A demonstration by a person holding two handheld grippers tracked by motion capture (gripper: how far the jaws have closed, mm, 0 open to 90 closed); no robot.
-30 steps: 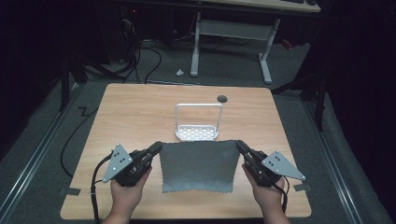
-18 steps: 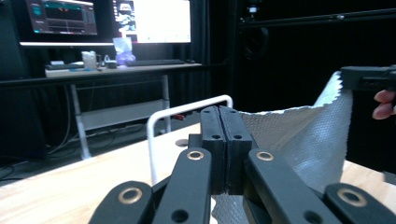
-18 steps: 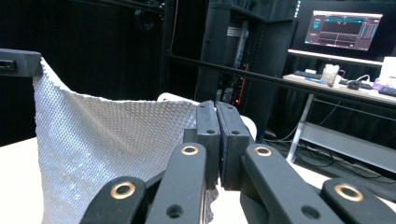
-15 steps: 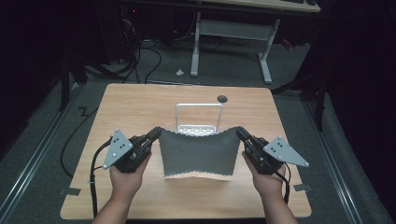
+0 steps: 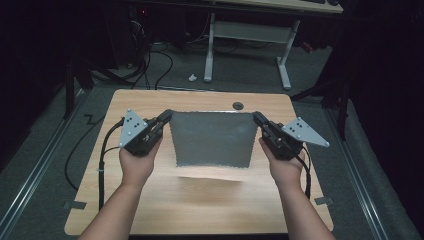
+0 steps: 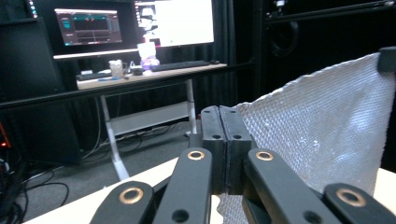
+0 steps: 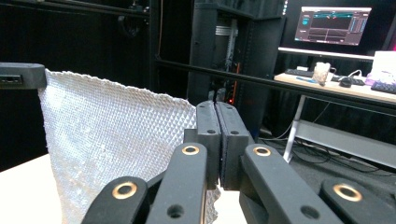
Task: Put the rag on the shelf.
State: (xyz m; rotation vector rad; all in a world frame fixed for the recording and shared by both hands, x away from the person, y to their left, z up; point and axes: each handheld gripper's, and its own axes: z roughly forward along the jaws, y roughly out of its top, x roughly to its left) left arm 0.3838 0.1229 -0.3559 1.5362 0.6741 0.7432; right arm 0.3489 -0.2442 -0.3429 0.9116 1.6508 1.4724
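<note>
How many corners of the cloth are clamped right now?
2. The left gripper clamps the grey cloth at its top left corner, the right gripper at its top right. The two lower corners hang free above the table.

Left gripper [image 6: 224,140] jaws pressed together on corner of grey waffle-textured cloth [image 6: 322,126]; cloth hangs to right, far corner held by other gripper [image 6: 387,58].

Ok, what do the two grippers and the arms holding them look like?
Both the left gripper and right gripper are black, each topped by a grey three-cornered plate with dark dots. Brass-coloured pivots show on the linkages behind their black jaws. A black cable trails from each. The forearms are bare, without sleeves or gloves.
</note>
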